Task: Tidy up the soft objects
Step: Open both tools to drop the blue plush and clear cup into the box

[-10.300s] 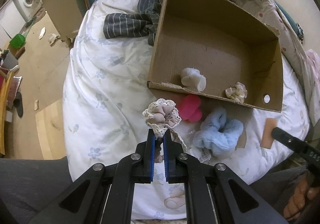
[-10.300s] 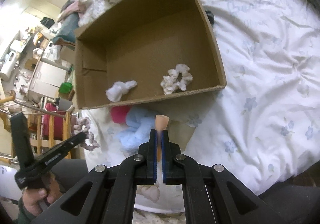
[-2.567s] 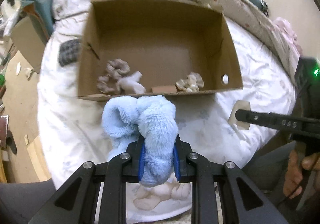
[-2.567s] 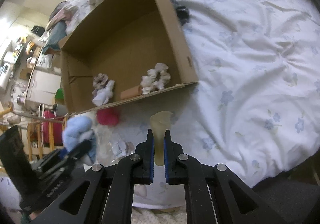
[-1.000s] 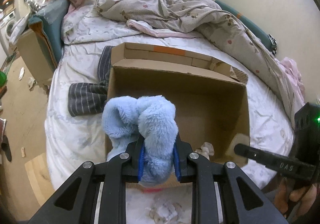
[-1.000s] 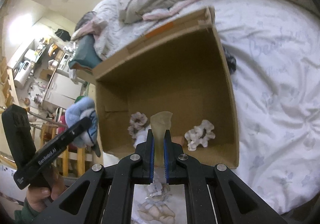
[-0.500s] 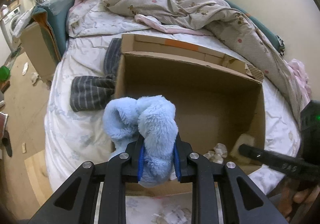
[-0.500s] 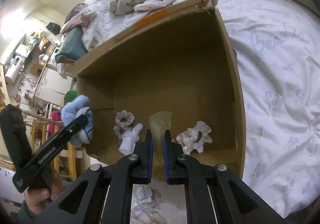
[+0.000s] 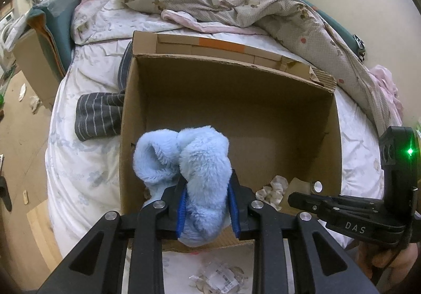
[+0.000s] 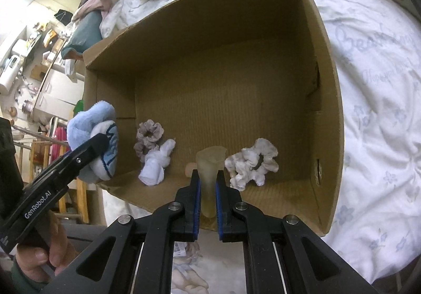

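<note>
Both loads now over the box (image 10: 326, 62): left tongs (image 9: 208, 204) clamp blue sock (image 9: 194, 162), right tongs (image 10: 207, 188) clamp pale sponge (image 10: 210, 162); release pending.

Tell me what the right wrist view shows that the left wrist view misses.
Only the right wrist view shows the mauve scrunchie, the white rolled sock and the translucent piece gripped in the right tongs. Only the left wrist view shows the striped garment beside the box and the crumpled quilt behind it. Both show the cardboard box, the fuzzy blue sock held in the left tongs, and the cream scrunchie.
</note>
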`<state>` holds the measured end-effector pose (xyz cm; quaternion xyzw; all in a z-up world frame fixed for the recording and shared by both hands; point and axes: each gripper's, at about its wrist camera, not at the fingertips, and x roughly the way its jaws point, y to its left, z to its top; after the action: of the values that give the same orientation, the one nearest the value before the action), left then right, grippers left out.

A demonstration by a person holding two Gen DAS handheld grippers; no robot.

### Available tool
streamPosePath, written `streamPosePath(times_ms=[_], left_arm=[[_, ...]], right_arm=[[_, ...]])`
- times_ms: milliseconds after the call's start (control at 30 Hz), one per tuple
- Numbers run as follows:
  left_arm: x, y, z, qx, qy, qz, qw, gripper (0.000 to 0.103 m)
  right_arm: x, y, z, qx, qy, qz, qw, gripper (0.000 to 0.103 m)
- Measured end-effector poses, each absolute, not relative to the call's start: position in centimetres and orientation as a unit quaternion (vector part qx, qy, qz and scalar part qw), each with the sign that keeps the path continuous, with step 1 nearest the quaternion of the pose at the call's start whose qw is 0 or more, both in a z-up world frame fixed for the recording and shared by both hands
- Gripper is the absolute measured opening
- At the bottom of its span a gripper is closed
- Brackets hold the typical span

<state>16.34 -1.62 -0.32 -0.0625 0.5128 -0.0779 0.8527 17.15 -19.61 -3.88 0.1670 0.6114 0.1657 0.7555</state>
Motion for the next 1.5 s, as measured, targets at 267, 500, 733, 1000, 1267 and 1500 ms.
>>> streamPosePath(times_ms=[267, 500, 733, 1000, 1267, 1500], left_arm=[[16.3, -1.8, -0.5, -0.050, 0.515, -0.066, 0.853, 0.032], [16.0, -2.1, -0.2, -0.046, 0.510, -0.068, 0.856, 0.060], [16.2, -1.9, -0.2, -0.050, 0.512, -0.063, 0.856, 0.063], [16.2, -1.8, -0.2, -0.054, 0.514, -0.061, 0.854, 0.063], [16.1, -2.0, -0.1, -0.057, 0.513, -0.064, 0.854, 0.063], [15.6, -2.0, 0.6, -0.065, 0.510, -0.067, 0.855, 0.063]], right_arm=[[17.2, -19.8, -3.9, 0.169, 0.610, 0.159, 0.758, 0.010], [17.2, -19.8, -3.9, 0.170, 0.611, 0.159, 0.757, 0.011], [17.1, -19.9, -3.8, 0.175, 0.607, 0.160, 0.759, 0.014], [17.1, -21.2, -2.5, 0.209, 0.574, 0.156, 0.776, 0.079], [17.0, -22.4, 0.0, 0.227, 0.527, 0.159, 0.803, 0.082], [16.7, -22.5, 0.1, 0.224, 0.526, 0.146, 0.807, 0.082]])
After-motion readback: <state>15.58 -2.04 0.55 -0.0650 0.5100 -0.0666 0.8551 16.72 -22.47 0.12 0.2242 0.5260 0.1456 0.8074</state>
